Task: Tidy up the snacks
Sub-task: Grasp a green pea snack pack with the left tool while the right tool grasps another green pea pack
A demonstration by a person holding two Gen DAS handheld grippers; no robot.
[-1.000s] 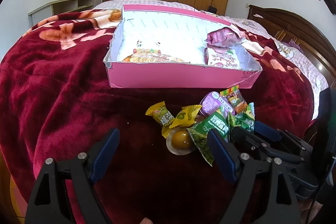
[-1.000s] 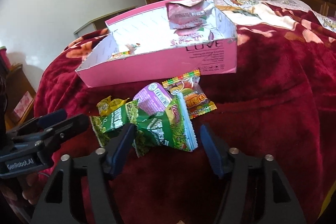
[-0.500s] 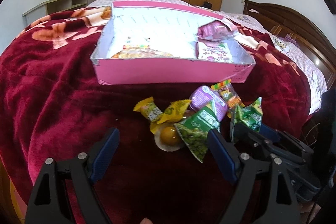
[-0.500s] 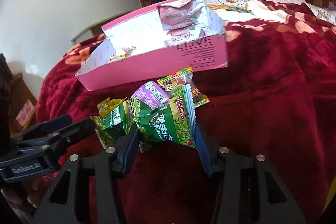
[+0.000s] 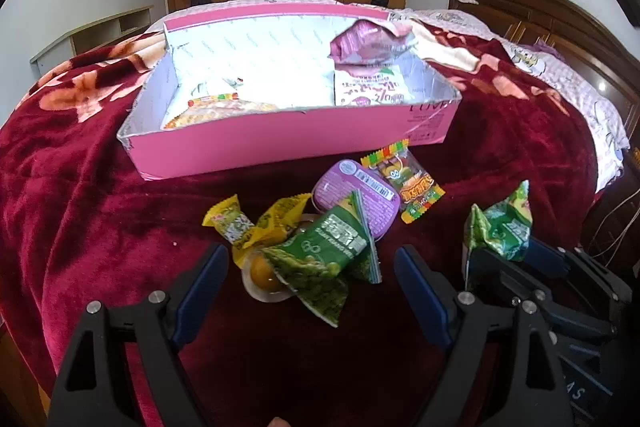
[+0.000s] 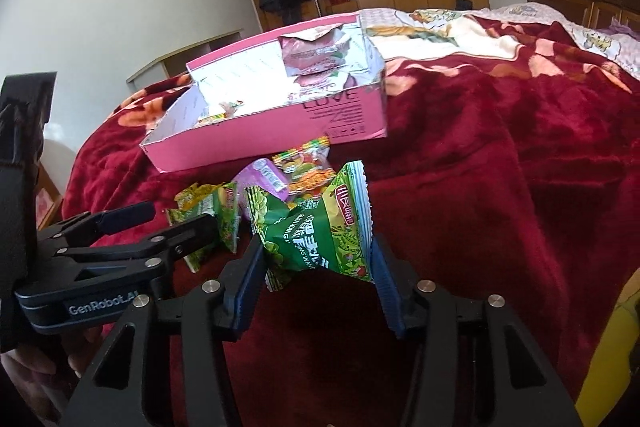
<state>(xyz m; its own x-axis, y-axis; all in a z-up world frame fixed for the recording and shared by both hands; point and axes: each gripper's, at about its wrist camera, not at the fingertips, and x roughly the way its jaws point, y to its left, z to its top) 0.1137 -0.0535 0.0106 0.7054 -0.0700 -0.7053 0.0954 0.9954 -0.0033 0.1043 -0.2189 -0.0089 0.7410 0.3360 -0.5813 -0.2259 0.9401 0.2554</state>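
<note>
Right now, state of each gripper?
Left gripper: open, holding nothing, jaws either side of the snack pile.
Right gripper: closed on a green snack packet.

- The round yellow jelly cup (image 5: 262, 273) is partly covered by a green snack packet (image 5: 328, 263); its far rim is concealed.
- The purple tub (image 5: 356, 193) is overlapped at its near edge by the same packet.
- The box front wall (image 5: 288, 143) hides the lower part of the flat packet (image 5: 212, 107) inside.
- The print on the pink bags (image 5: 370, 89) is too small to read.
- The held green packet (image 6: 320, 235) blocks the snack pile behind it in the right wrist view.
- The hand (image 6: 24, 367) is cut off by the picture's edge.
</note>
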